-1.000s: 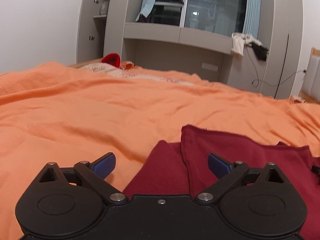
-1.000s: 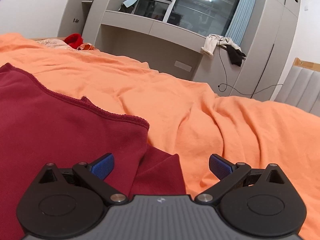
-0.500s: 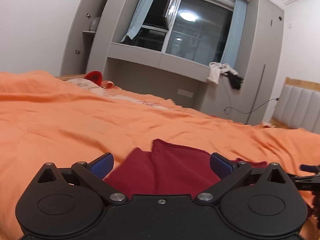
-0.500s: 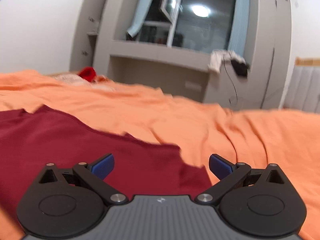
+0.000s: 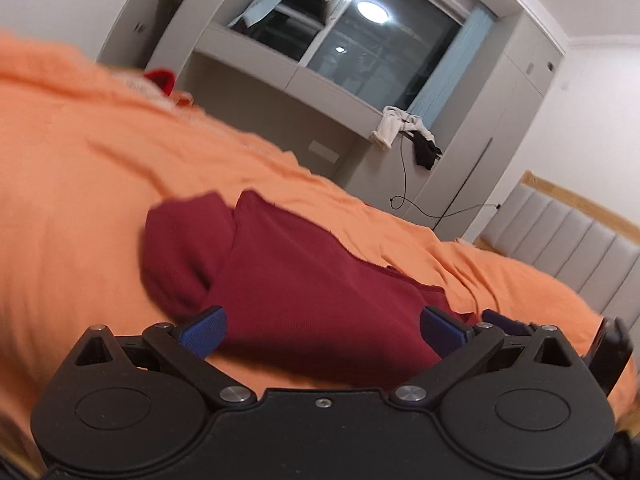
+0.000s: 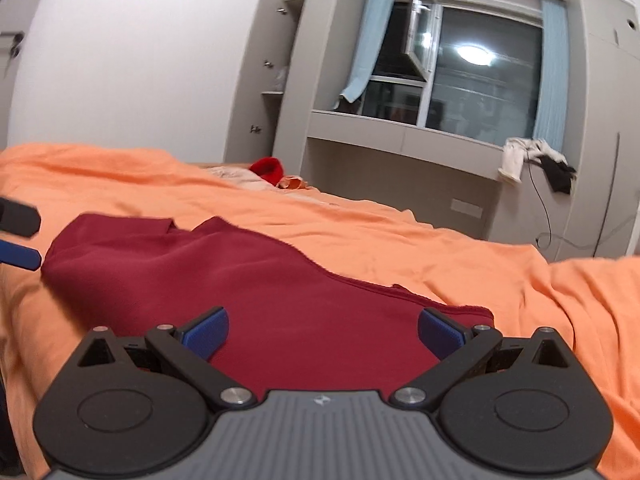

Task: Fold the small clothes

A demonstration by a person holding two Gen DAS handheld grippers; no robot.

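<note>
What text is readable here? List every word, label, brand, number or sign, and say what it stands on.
No readable text in either view.
Right gripper body: a small embossed emblem, a symbol, not letters.
Dark red garment, orange bedspread, cabinets: no print or labels visible.

The dark red garment's (image 6: 256, 292) near edge was hidden behind the right gripper's body; the left gripper (image 6: 18, 236) was cut off at the picture's left edge.
</note>
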